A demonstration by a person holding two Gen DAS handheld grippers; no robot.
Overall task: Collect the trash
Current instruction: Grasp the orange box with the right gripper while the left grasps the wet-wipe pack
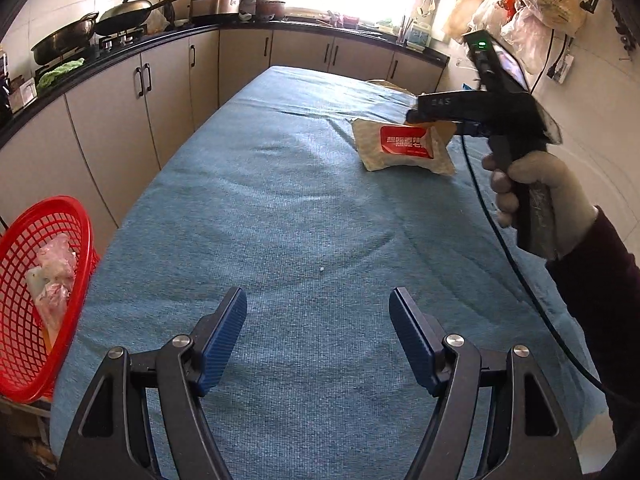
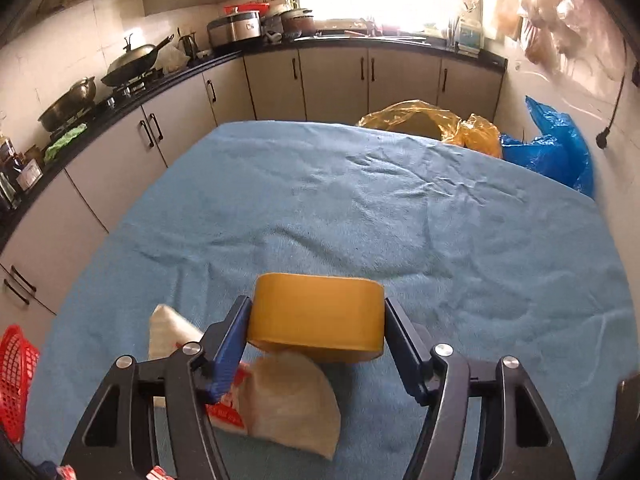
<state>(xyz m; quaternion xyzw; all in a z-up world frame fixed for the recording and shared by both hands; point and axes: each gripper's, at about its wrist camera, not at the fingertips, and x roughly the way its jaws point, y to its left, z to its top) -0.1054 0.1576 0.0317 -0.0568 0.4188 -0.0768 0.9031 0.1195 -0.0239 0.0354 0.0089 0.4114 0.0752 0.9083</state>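
My right gripper [image 2: 316,322] is shut on a yellow tape roll [image 2: 316,322] and holds it just above the blue tablecloth [image 2: 360,208]. A beige wrapper with a red label [image 2: 280,404] lies on the cloth right under it. The left wrist view shows the same wrapper [image 1: 406,146] at the table's far right, with the right gripper [image 1: 436,114] over it. My left gripper [image 1: 318,320] is open and empty above the near part of the table. A red mesh basket [image 1: 36,300] holding some pale trash stands off the table's left edge.
Kitchen counters with woks [image 1: 120,14] and pots run along the left and far sides. Yellow [image 2: 424,120] and blue plastic bags [image 2: 556,148] sit beyond the table's far right corner. Bags hang on the right wall [image 1: 536,4]. A black cable [image 1: 504,248] trails from the right gripper.
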